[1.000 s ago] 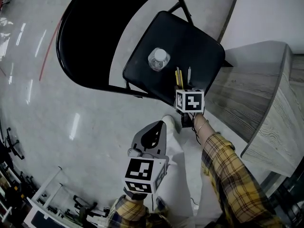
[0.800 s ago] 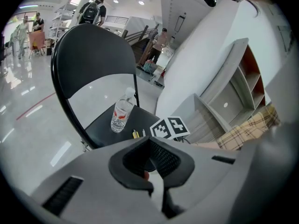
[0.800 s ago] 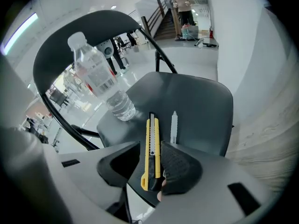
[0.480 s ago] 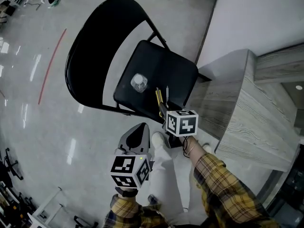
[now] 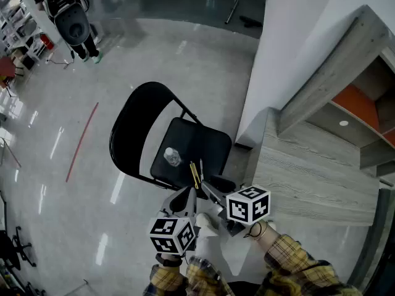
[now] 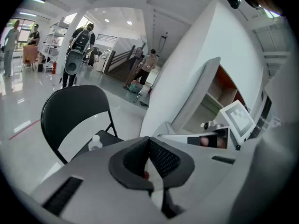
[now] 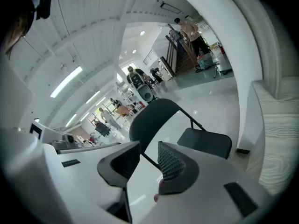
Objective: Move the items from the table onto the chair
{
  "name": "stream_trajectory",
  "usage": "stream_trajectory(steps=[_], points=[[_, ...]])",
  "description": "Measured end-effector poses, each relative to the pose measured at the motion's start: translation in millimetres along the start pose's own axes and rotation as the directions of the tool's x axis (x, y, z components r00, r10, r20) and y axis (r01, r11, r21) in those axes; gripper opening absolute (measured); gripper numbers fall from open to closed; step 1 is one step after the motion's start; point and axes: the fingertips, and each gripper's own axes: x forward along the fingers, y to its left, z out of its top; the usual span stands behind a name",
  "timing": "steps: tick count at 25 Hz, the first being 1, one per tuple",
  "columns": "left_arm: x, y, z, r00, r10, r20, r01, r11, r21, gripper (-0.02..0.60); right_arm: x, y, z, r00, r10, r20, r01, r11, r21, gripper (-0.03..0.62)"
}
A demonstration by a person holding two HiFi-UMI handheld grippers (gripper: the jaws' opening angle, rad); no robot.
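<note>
Both of your grippers are empty. The left gripper (image 6: 148,146) has its jaws closed together on nothing. The right gripper (image 7: 148,161) has its jaws standing apart, with only floor and chair frame showing through the gap. On the seat of the black metal folding chair (image 5: 208,143) there is a clear plastic bottle (image 5: 172,157) standing upright. A slim yellow pencil (image 5: 194,175) lies near the seat's front edge, with a thinner dark pen (image 5: 201,169) just beside it. The visible top of the grey wood-grain table (image 5: 308,177) shows no item on it. Judge the transfer complete or nearly so, and check the table area hidden behind the right gripper in the head view before you stop
</note>
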Motion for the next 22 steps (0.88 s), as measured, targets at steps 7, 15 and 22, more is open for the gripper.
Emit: stream_trajectory(steps=[7,15,22], points=[[0.6,-121.5,8.3,0.996,-0.053,0.065,0.05,0.998,0.035,0.003,-173.3,0.5,31.3,0.974,0.07,0.216,-0.068,0.998,-0.019,0.077],[40.5,-360.5,-20.2,0.973,-0.217,0.077,0.209,0.973,0.099,0.003,-423.0,-95.1,36.0,0.924,-0.032,0.381,0.038,0.999,-0.009,0.057],[84.8,-550.1,-57.0,0.929,-0.368,0.021,0.357,0.912,0.201,0.003,-589.7,-177.7,23.9,0.881,-0.137,0.453,0.144,0.989,0.018,0.034]])
